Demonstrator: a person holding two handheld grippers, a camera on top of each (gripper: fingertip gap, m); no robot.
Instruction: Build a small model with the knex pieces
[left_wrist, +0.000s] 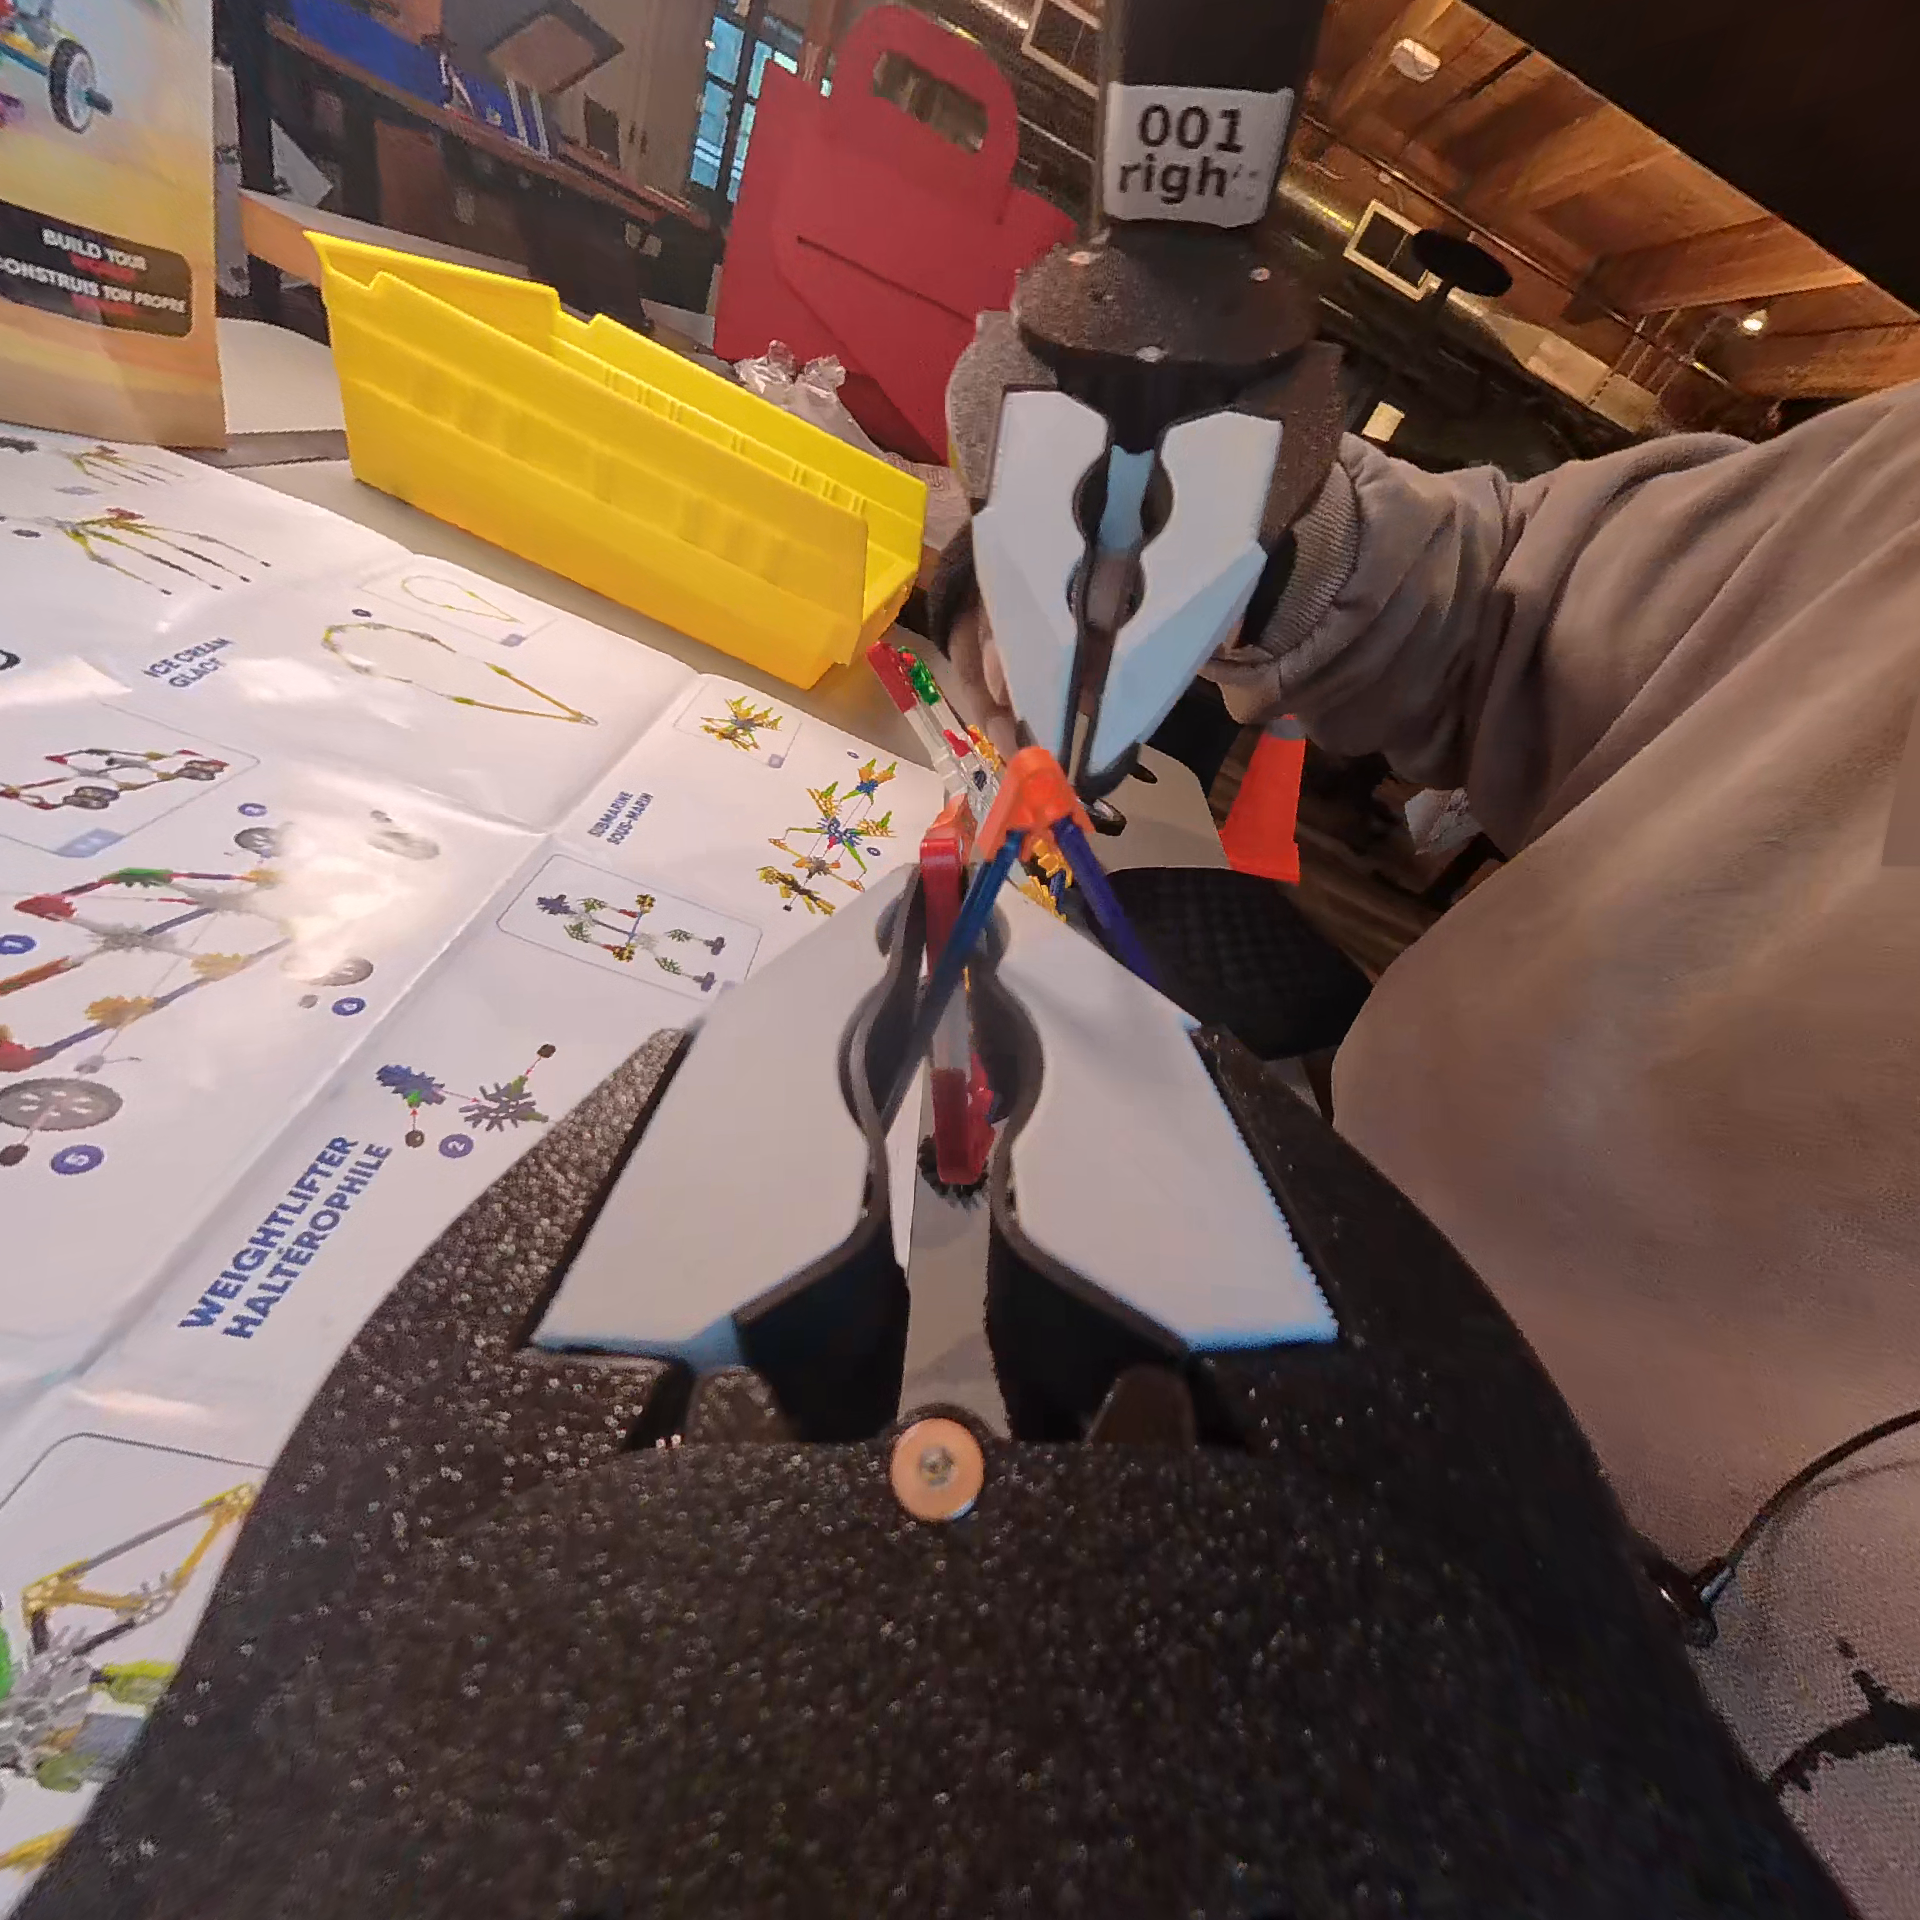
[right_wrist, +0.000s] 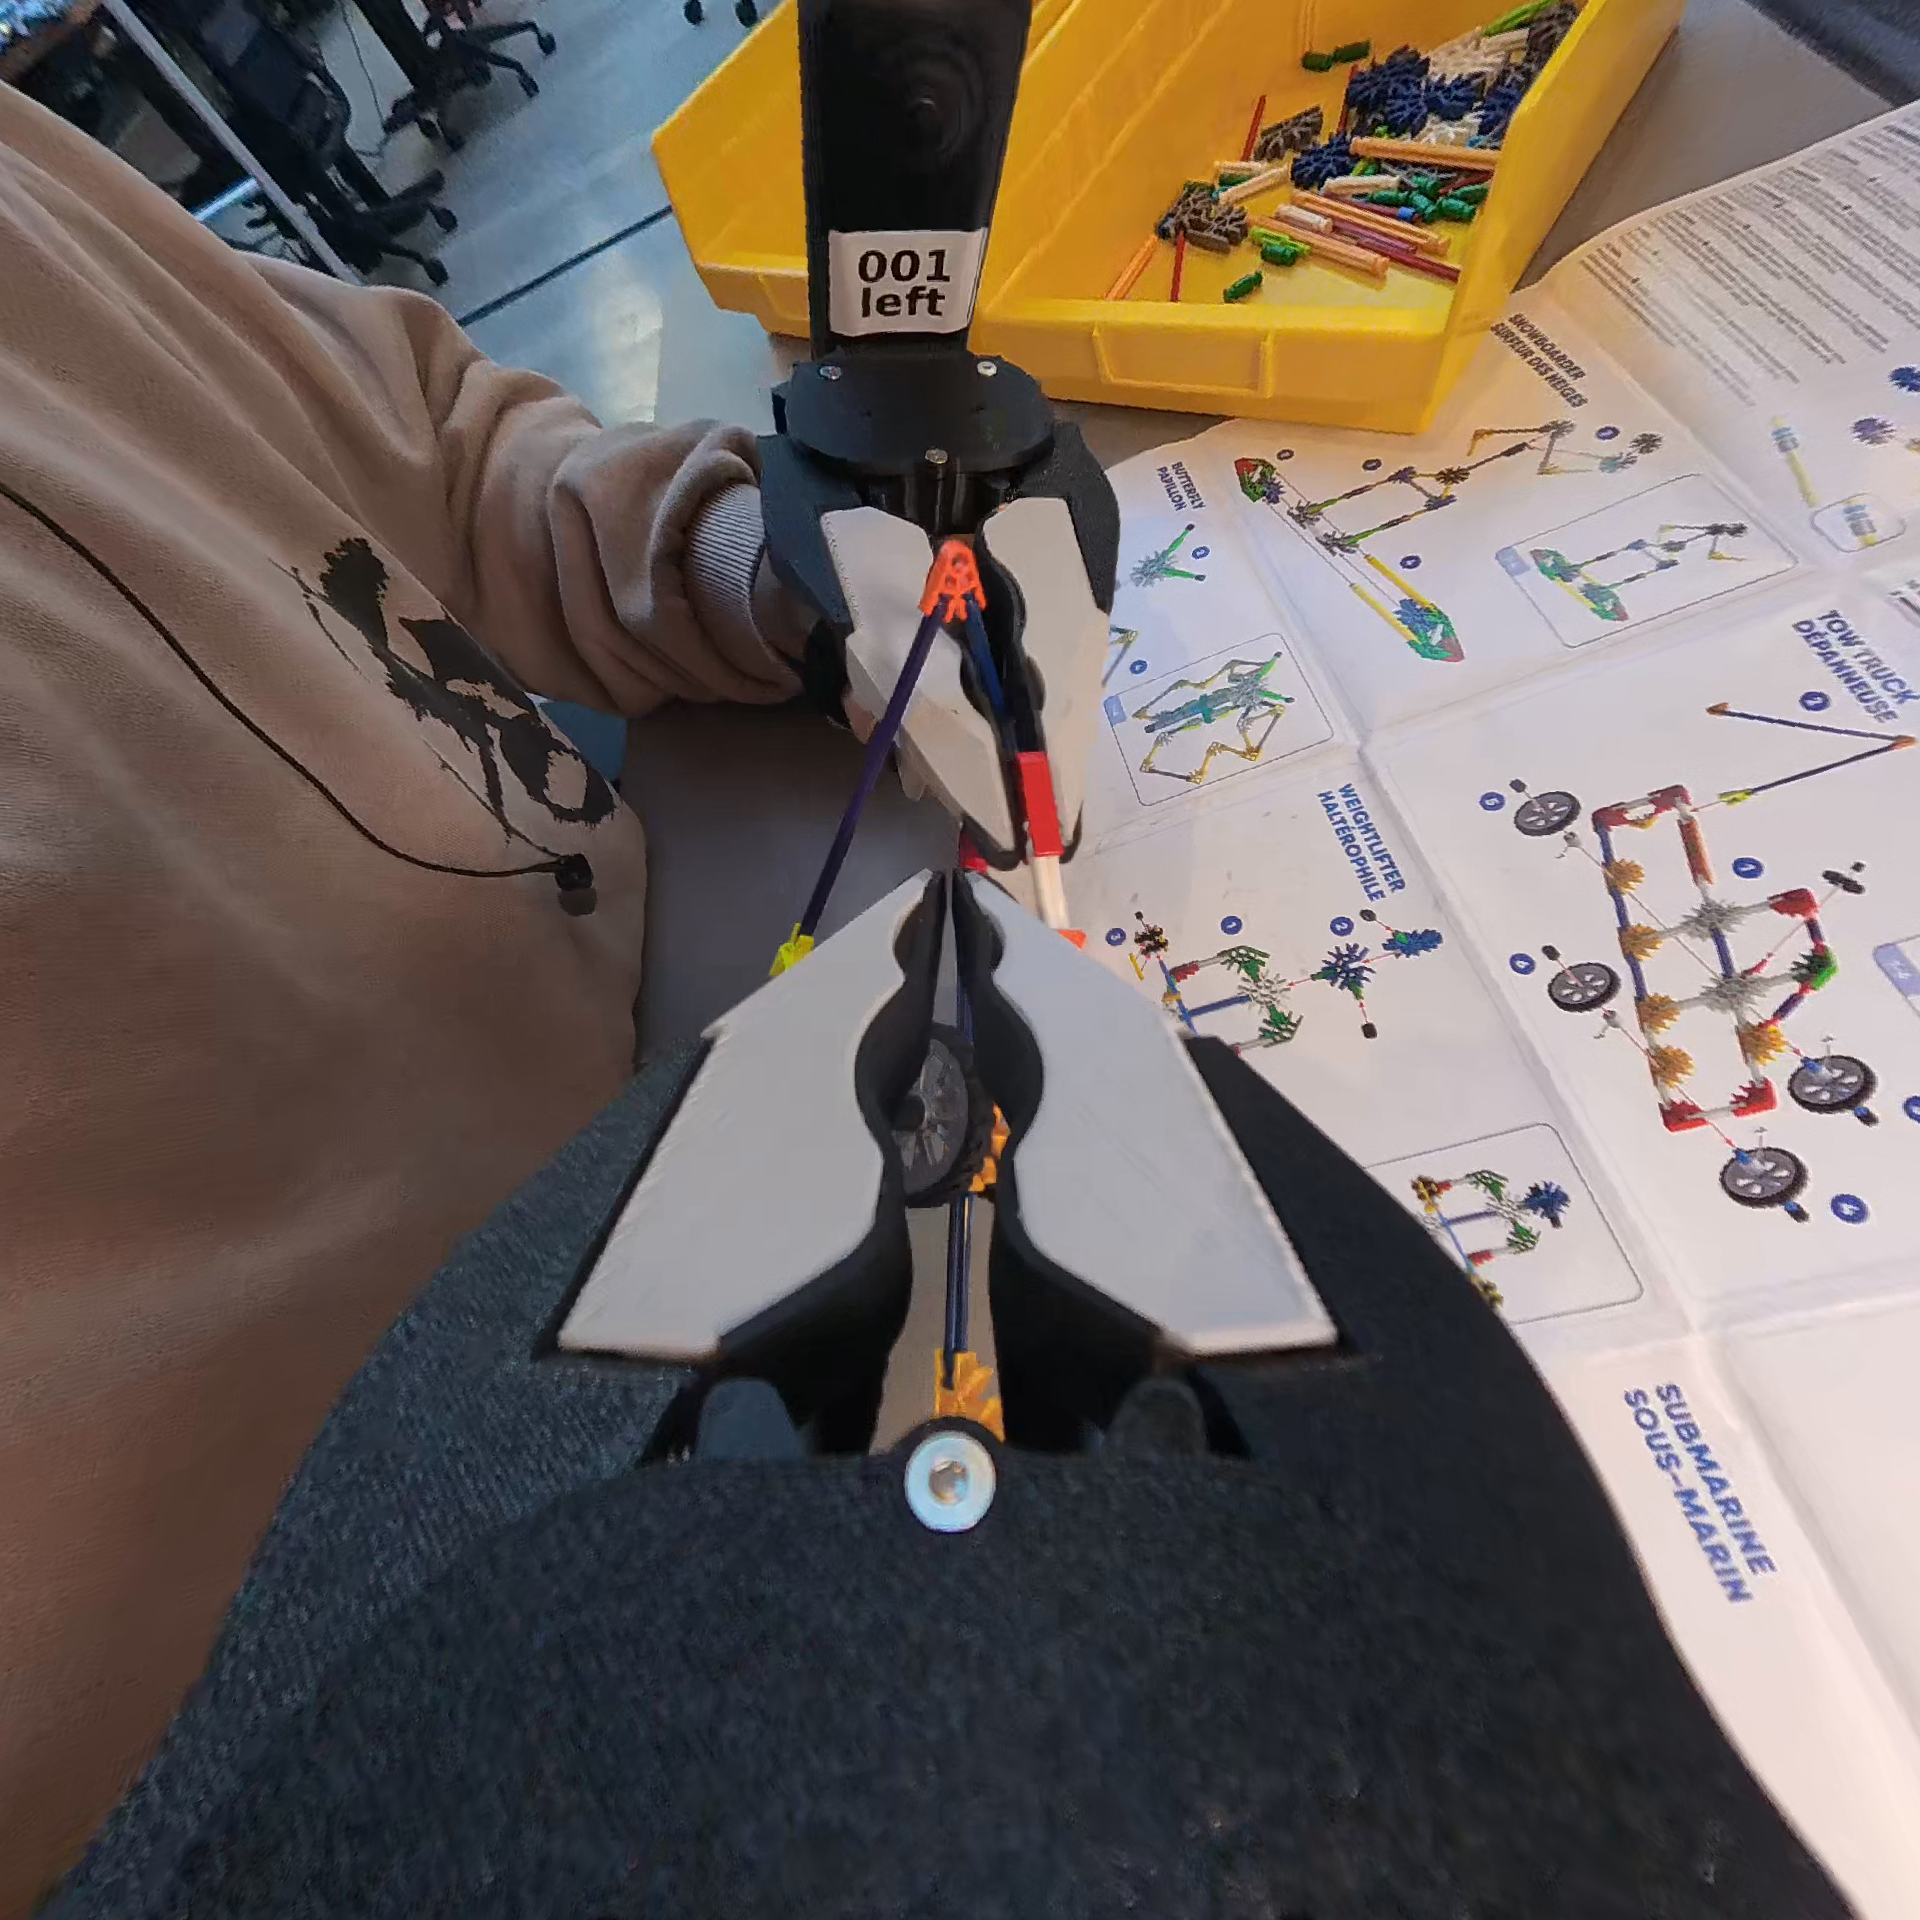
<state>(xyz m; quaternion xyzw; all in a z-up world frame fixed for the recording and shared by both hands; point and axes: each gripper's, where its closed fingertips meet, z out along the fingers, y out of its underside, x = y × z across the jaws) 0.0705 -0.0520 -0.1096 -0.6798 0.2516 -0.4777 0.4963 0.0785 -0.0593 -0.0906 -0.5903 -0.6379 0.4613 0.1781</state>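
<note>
Above the table edge, both grippers' jaws clamped on one rod-and-connector model (left_wrist: 997, 862).

Wooden ceiling beams (left_wrist: 1621, 208) overhead, a lamp (left_wrist: 1413, 57) glowing up there, windows (left_wrist: 727, 114) at the back, office chairs (right_wrist: 416, 135) parked on grey floor (right_wrist: 582, 208).

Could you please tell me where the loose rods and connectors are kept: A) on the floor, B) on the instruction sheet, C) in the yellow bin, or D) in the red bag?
C: the right wrist view shows the yellow bin holding a heap of loose rods and connectors, beside the instruction sheet.
</note>
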